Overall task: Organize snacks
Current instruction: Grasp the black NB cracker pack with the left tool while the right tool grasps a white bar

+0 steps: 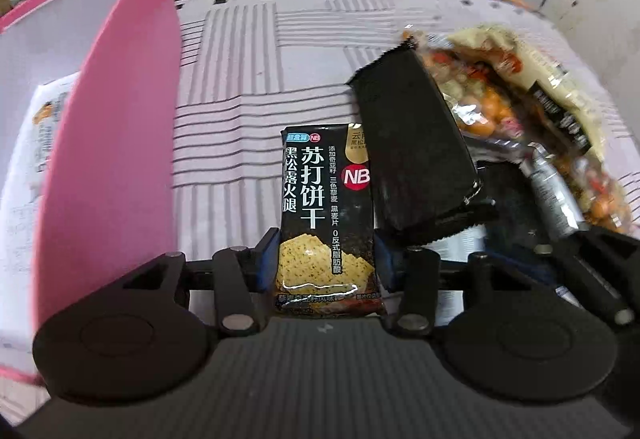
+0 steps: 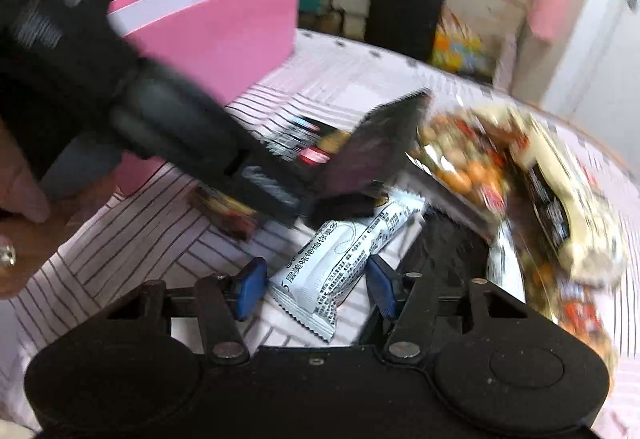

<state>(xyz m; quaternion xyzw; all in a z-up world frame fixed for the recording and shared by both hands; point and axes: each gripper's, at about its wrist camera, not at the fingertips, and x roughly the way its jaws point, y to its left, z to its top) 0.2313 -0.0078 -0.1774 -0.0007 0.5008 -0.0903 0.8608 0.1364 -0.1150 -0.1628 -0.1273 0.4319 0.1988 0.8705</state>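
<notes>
My left gripper (image 1: 326,259) is shut on a black soda-cracker packet (image 1: 326,215) and holds it above the striped bedspread, just right of the pink box (image 1: 116,143). A second black packet (image 1: 412,143) lies tilted to its right against a big clear bag of mixed nuts (image 1: 520,107). In the right wrist view my right gripper (image 2: 314,285) is open, its blue pads either side of a white snack bar wrapper (image 2: 340,263) lying on the bed. The left gripper body (image 2: 168,127) crosses that view with its packet (image 2: 304,147). The nut bag (image 2: 500,175) is at the right.
The pink box (image 2: 224,39) has a white inside and holds a white snack package (image 1: 44,127). A black suitcase (image 2: 404,7) and colourful bags stand on the floor beyond the bed. A white wall and door are at the far right.
</notes>
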